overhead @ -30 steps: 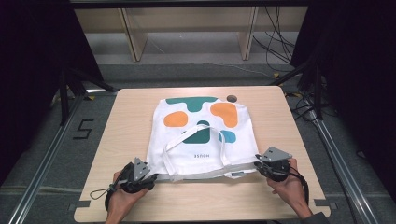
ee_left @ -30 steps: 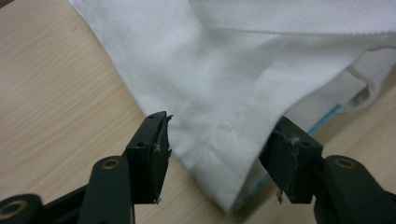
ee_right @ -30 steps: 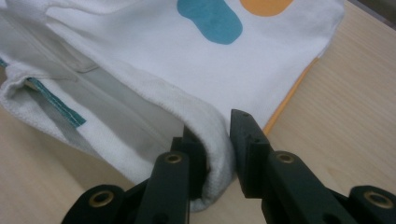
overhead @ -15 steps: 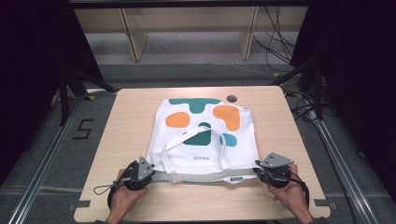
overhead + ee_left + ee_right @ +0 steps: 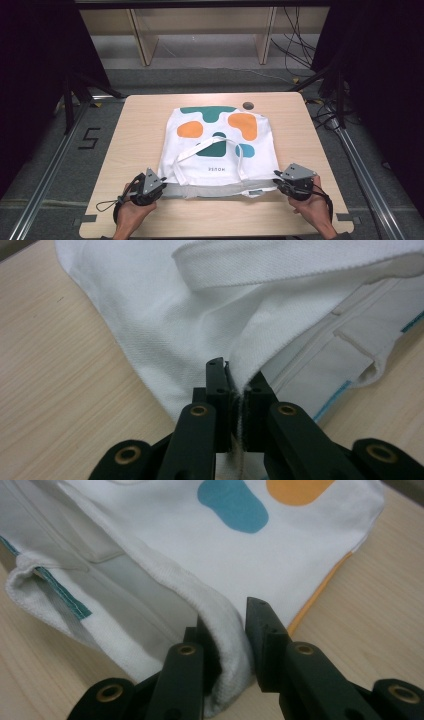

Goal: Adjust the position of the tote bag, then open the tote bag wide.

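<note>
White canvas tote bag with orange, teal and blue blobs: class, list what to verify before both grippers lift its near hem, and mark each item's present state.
1. Left gripper clamped on the white canvas tote bag at its near hem; its jaws have just been closing: ok.
2. Right gripper pinching the thick hem fold: ok.
3. Both grips at opposite near corners: ok.
4. White carry strap lying loose on the bag, free of the jaws: ok.
5. Both layers caught in each grip: cannot tell.
6. Light wooden table free around the bag: ok.

Grey floor (image 5: 210,80), pale wooden shelving (image 5: 200,25) behind, perhaps dark curtains (image 5: 380,75) flanking.
</note>
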